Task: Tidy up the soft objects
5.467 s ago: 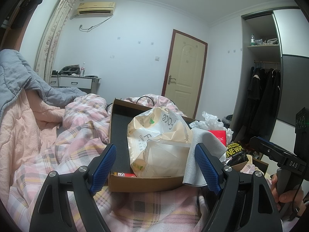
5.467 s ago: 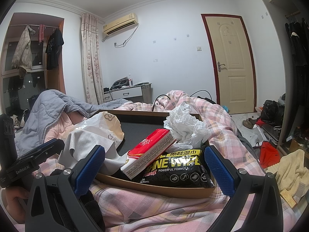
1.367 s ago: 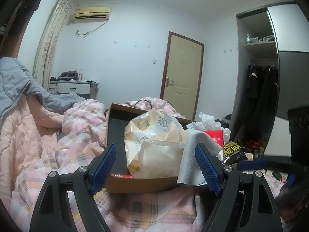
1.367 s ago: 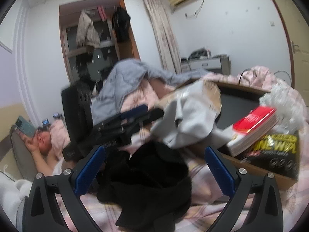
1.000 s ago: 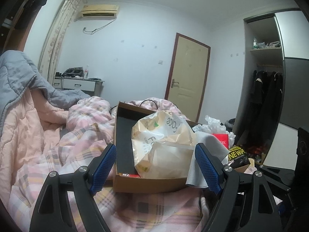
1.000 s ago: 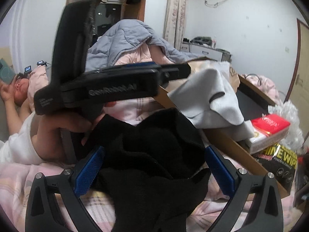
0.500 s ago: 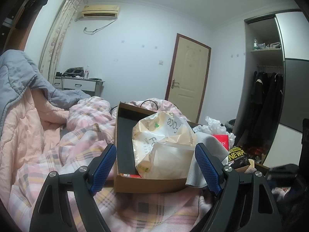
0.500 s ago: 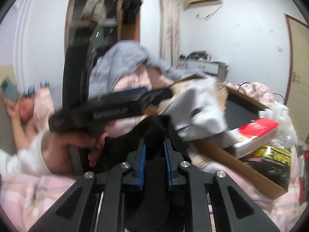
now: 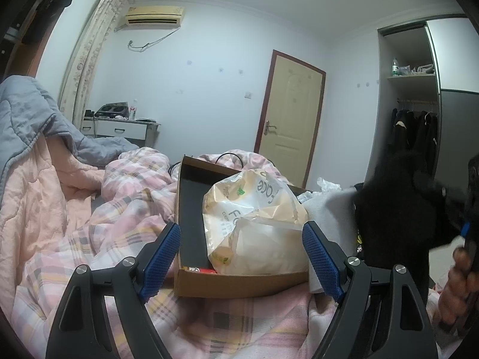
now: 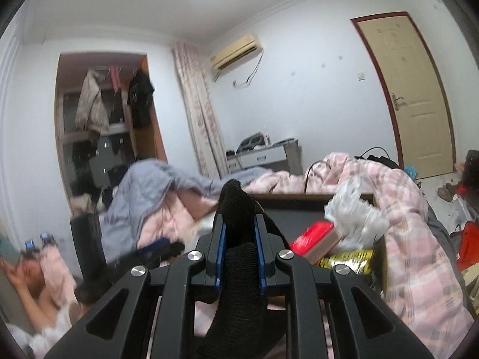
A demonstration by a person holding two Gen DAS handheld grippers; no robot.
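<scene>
My right gripper is shut on a black cloth and holds it up in the air near the cardboard box; the cloth also hangs at the right in the left wrist view. My left gripper is open and empty, just in front of the box. In the box lie a cream plastic bag, a grey cloth, a red pack, a black-and-yellow wipes pack and crumpled white plastic.
The box rests on a pink plaid quilt on a bed. A grey and peach duvet is heaped at the left. A person lies at the far left in the right wrist view. A door and wardrobe stand behind.
My right gripper shut on the black cloth lying on the bed, then lifted it and swung right toward the box. My left gripper has stayed open and nearly still.
</scene>
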